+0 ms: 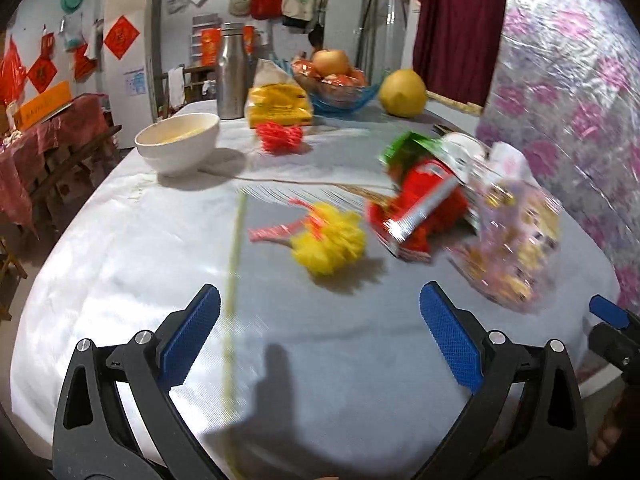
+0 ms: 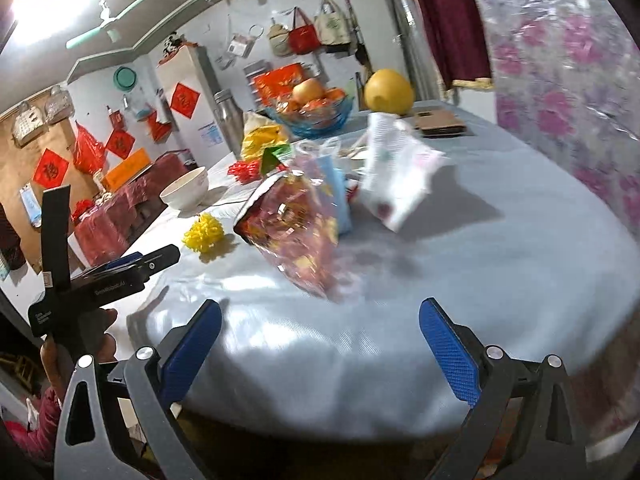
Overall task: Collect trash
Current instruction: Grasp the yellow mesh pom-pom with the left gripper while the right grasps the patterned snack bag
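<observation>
Trash lies on a round table with a pale blue cloth (image 1: 160,264). A yellow crumpled net ball (image 1: 330,238) with a red strip sits ahead of my open, empty left gripper (image 1: 320,332). A red and green snack wrapper (image 1: 416,196) and a clear printed bag (image 1: 516,240) lie to its right. In the right wrist view the clear printed bag (image 2: 296,232) lies ahead of my open, empty right gripper (image 2: 320,336), with a white plastic bag (image 2: 396,172) behind it and the yellow net ball (image 2: 204,234) to the left. A red net clump (image 1: 280,138) lies farther back.
A white bowl (image 1: 178,142), a steel flask (image 1: 232,72), a yellow snack bag (image 1: 278,106), a blue glass fruit bowl (image 1: 340,88) and a pomelo (image 1: 402,92) stand at the table's far side. A brown booklet (image 2: 438,122) lies far right. A floral curtain (image 1: 572,100) hangs right.
</observation>
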### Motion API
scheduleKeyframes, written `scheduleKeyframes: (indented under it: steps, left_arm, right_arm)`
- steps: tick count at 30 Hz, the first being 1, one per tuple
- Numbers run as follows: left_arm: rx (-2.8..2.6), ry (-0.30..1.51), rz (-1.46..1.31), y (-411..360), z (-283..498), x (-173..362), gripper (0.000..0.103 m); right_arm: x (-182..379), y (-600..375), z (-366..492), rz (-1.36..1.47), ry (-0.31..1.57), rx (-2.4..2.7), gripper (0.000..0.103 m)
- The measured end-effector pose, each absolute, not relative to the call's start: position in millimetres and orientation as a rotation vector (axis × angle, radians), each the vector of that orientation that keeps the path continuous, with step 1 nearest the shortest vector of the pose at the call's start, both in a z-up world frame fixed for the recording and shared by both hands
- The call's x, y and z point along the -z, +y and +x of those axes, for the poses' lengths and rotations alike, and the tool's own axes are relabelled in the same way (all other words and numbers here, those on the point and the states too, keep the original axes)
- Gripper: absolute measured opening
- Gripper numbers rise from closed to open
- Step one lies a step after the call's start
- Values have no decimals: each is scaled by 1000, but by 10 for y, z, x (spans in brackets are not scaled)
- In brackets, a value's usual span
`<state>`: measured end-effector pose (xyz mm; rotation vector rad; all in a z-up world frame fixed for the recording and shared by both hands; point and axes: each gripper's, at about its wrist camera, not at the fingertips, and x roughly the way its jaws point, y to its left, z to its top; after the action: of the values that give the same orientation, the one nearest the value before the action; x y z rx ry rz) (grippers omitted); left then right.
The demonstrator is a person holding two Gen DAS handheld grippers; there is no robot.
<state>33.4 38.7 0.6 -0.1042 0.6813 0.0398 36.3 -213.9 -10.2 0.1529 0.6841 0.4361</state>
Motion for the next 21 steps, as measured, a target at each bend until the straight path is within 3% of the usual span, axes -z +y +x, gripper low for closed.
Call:
scheduleKeyframes:
  steps: [13,15,16,17,18,19,20,21]
  left_arm:
    - [13,814,-169,540,1024,120,96]
    - [8,844,-184,561,1077,161,95]
    - [15,849,-196,579,1088,167,95]
    - [11,847,-198,591,1089,165,95]
    - [0,845,-197,597,1087,166,93]
    - [-7,846,-197,600,1088,178,86]
    - [-5,848,-195,596,1091,186,81]
    - [2,852,-195,591,1096,197,65]
  right_arm:
    - [264,-1737,1131,181,737,-431,97]
    - [275,-1686,1153,151,726,-420,93]
    - [276,-1654,1149,124,719,-420,77]
    - [276,-1621,1152,104,721,-424,53]
    - [284,-1604,1152,96,724,-429,40]
    - [288,-1593,1156,95,727,-437,18]
    - [289,-1591,1139,103,725,-450,14]
    - [278,-1596,1109,105,717,-450,14]
